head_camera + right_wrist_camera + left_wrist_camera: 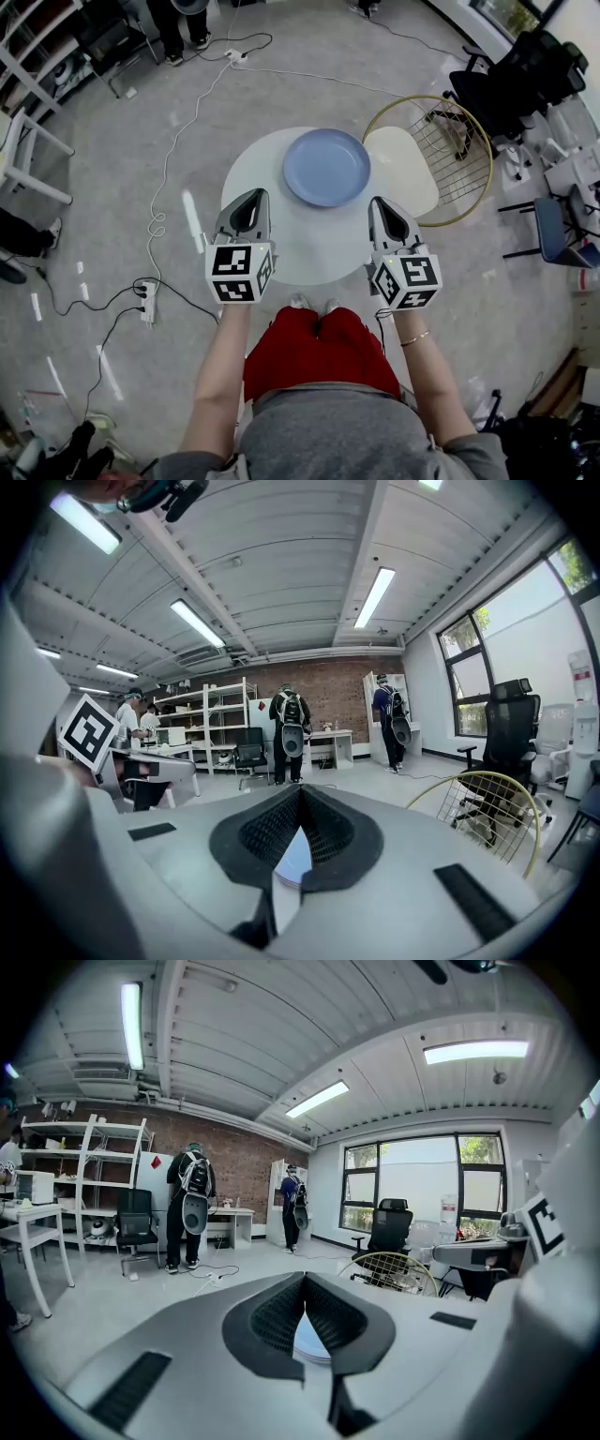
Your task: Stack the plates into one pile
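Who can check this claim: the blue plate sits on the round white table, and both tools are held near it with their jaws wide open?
One detail is wrong. The blue plate does sit on the round white table, with the left tool and right tool near it, but both tools' jaws are shut and empty. The left and right gripper views show this.

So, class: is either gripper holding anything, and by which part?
Nothing is held. The left gripper and right gripper are both shut and empty; the round blue plate lies untouched on the table.
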`<state>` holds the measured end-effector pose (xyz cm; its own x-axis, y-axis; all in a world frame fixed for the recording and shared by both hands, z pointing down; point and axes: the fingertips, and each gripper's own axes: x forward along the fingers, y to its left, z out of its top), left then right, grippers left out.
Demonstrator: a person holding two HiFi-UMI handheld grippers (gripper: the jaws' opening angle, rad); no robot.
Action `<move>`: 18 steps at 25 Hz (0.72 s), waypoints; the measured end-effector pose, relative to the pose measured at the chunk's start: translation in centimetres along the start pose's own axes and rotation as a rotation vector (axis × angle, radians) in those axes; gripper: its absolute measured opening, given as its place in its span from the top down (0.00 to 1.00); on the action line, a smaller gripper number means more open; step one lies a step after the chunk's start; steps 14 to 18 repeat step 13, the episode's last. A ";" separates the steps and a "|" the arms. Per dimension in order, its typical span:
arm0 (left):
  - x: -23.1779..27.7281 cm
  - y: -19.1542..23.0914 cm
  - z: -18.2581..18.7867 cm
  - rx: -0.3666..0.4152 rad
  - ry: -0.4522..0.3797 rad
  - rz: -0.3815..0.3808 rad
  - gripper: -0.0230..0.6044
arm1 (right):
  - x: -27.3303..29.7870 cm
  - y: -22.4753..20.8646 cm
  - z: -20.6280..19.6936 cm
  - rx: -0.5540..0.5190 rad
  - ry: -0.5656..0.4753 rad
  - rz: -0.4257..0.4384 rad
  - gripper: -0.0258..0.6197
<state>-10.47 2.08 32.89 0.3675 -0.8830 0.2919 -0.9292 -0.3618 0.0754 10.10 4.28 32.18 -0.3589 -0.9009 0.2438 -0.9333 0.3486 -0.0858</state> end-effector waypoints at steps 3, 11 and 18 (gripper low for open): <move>-0.1 -0.2 0.2 0.005 -0.007 -0.004 0.94 | -0.2 -0.2 0.0 0.008 -0.005 -0.004 0.92; -0.5 -0.8 -0.1 -0.003 0.000 -0.002 0.94 | -0.8 0.1 -0.3 0.008 -0.010 0.017 0.92; -0.4 -1.2 0.0 -0.005 0.000 0.004 0.94 | -1.0 -0.2 -0.3 0.008 -0.010 0.021 0.92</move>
